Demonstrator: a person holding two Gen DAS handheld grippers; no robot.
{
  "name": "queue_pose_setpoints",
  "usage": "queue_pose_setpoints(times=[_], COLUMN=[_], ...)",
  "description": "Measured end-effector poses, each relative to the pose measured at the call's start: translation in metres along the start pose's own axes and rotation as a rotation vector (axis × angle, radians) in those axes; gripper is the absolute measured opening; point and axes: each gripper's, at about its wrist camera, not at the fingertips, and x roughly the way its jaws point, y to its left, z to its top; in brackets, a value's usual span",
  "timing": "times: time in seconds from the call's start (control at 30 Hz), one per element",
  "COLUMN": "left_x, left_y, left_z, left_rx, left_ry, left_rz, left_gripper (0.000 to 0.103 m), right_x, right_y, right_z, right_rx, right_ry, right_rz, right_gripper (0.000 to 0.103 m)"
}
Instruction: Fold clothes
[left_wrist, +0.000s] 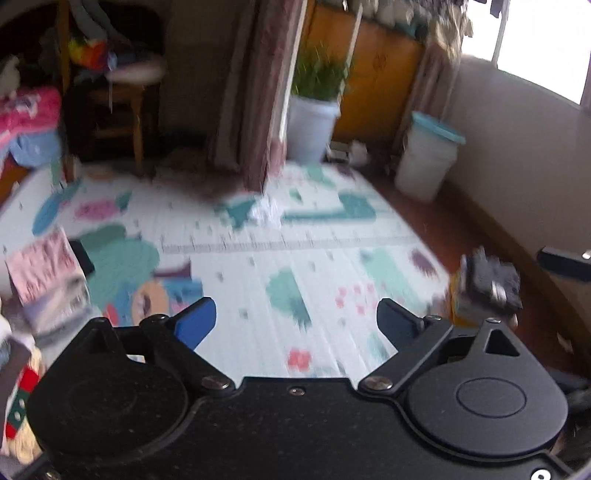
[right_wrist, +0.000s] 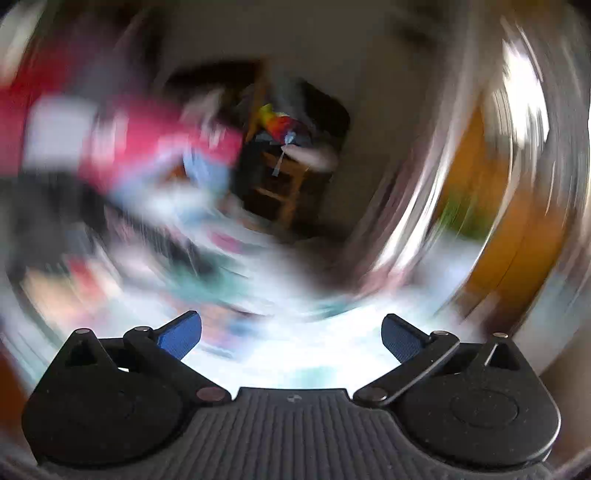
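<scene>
My left gripper (left_wrist: 295, 321) is open above a patterned play mat (left_wrist: 258, 266), nothing between its blue pads. A folded pink-and-white garment (left_wrist: 48, 273) lies at the mat's left edge, left of the gripper. More clothes (left_wrist: 18, 398) are piled at the lower left. A small white crumpled item (left_wrist: 266, 212) lies far out on the mat. In the right wrist view my right gripper (right_wrist: 291, 338) is open and holds nothing. That view is heavily motion-blurred. A red and pink heap of clothes (right_wrist: 129, 147) smears across its upper left.
A wooden chair (left_wrist: 122, 110) loaded with things stands at the back left, a curtain (left_wrist: 255, 96) in the middle. A white planter with a green plant (left_wrist: 314, 122) and a white bin with a teal lid (left_wrist: 428, 155) stand at the back. A dark object (left_wrist: 491, 280) sits off the mat's right edge.
</scene>
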Motion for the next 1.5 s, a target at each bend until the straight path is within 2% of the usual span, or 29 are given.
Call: queue_pose_setpoints(times=[0.03, 0.07, 0.17, 0.3, 0.4, 0.47, 0.57, 0.63, 0.8, 0.9, 1.23, 1.5], left_x=[-0.001, -0.002, -0.002, -0.003, 0.005, 0.009, 0.01, 0.013, 0.018, 0.021, 0.027, 0.026], left_y=[-0.004, -0.009, -0.019, -0.021, -0.021, -0.022, -0.03, -0.03, -0.023, -0.024, -0.028, -0.026], left_z=[-0.006, -0.012, -0.031, -0.058, -0.069, -0.073, -0.076, -0.076, -0.076, -0.077, -0.083, -0.083], left_rx=[0.017, 0.044, 0.103, 0.068, 0.025, 0.026, 0.08, 0.092, 0.035, 0.043, 0.06, 0.053], left_ry=[0.018, 0.028, 0.077, 0.112, 0.201, 0.231, 0.21, 0.214, 0.238, 0.238, 0.253, 0.247], left_rz=[0.009, 0.034, 0.093, 0.16, 0.226, 0.231, 0.273, 0.292, 0.294, 0.313, 0.283, 0.289], left_gripper=[0.101, 0.103, 0.103, 0.103, 0.103, 0.103, 0.103, 0.103, 0.103, 0.103, 0.102, 0.102], right_x=[-0.005, -0.007, -0.007, 0.001, 0.007, 0.021, 0.041, 0.046, 0.059, 0.063, 0.077, 0.083], right_y=[-0.01, -0.014, -0.019, -0.024, -0.026, -0.025, -0.024, -0.019, -0.011, -0.011, -0.008, -0.007], right_z=[0.001, -0.004, -0.02, -0.041, -0.056, -0.068, -0.086, -0.088, -0.099, -0.103, -0.114, -0.12], right_rx=[0.178, 0.276, 0.414, 0.454, 0.464, 0.506, 0.568, 0.547, 0.481, 0.48, 0.48, 0.487], right_ry=[0.007, 0.017, 0.098, 0.183, 0.215, 0.261, 0.331, 0.362, 0.392, 0.409, 0.464, 0.496], right_rz=[0.065, 0.09, 0.119, 0.061, -0.03, -0.04, -0.056, -0.067, -0.114, -0.117, -0.124, -0.121], right_gripper=[0.103, 0.103, 0.103, 0.103, 0.103, 0.103, 0.103, 0.103, 0.103, 0.103, 0.103, 0.103])
